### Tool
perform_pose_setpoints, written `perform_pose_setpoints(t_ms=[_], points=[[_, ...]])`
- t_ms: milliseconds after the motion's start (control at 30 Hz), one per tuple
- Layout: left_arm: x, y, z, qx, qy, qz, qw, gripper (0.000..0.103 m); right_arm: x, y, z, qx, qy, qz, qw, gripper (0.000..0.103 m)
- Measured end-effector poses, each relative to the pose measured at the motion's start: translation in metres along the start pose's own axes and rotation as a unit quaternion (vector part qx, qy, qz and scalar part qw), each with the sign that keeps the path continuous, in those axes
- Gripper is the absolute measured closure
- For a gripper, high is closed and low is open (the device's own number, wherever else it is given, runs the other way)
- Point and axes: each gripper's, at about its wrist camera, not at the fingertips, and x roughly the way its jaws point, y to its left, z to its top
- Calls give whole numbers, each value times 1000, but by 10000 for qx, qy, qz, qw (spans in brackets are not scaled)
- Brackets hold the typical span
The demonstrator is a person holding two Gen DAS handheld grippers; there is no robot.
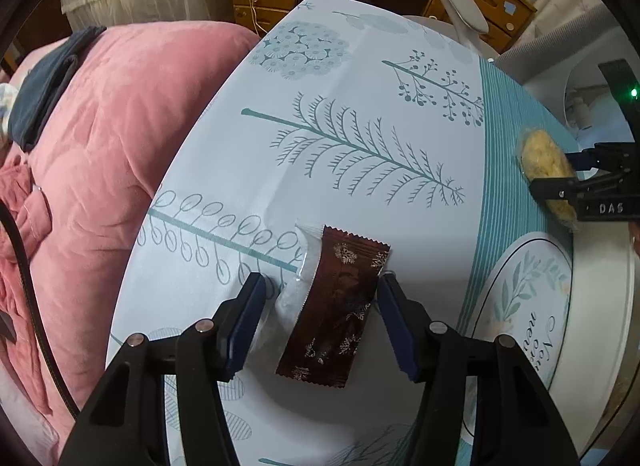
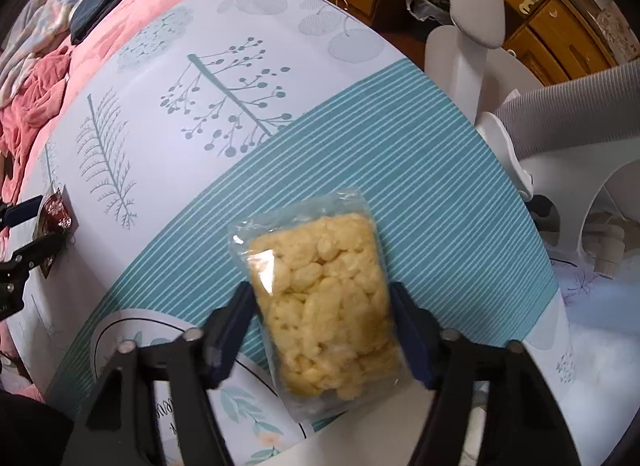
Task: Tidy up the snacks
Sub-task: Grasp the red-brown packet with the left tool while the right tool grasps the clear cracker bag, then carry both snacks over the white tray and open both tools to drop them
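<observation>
Left claw (image 1: 320, 318) straddles two packets, brown (image 1: 334, 306) and white (image 1: 298, 282), unclamped; right claw (image 2: 324, 330) clamps one yellow snack bag (image 2: 324, 306), lower centre of worktop (image 2: 160, 105).

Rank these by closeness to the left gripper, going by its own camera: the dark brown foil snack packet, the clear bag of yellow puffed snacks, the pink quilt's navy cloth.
1. Dark brown foil snack packet: between the left gripper's fingers.
2. Clear bag of yellow puffed snacks: far right, at the right gripper.
3. Navy cloth: upper left, on the pink quilt.

Your chocolate wrapper (image 1: 334, 308) lies on the tablecloth (image 1: 360, 105), overlapping a clear packet (image 1: 298, 286) at its left; puffed-snack bag (image 1: 546, 173) far right.
</observation>
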Motion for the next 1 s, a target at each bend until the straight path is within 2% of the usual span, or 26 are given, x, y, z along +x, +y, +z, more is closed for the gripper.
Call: perform_pose_setpoints(t_ms=[33, 100, 200, 400, 667, 800, 900, 1000], points=[[0, -1, 0, 34, -28, 93, 9999, 56, 0, -2, 1, 40, -12, 45, 10000, 40], [-2, -2, -2, 68, -65, 102, 9999, 58, 1, -4, 1, 105, -23, 68, 9999, 41], [-4, 1, -3, 50, -108, 9, 9999, 67, 1, -2, 2, 139, 7, 3, 9999, 41], [-8, 10, -12, -45, 47, -131, 9999, 71, -4, 1, 9, 477, 31, 127, 9988, 42], [-33, 26, -42, -11, 131, -128, 9998, 71, -41, 34, -3, 1009, -259, 425, 9937, 42], [-49, 34, -54, -26, 246, -174, 9995, 71, -59, 55, -23, 1580, -262, 531, 9857, 42], [-64, 40, -62, 49, 261, -303, 9992, 71, -73, 71, -49, 2152, -294, 860, 9723, 42], [-83, 43, -68, 201, 195, -450, 9986, 71, -85, 92, -77, 2572, -327, 1015, 9605, 42]])
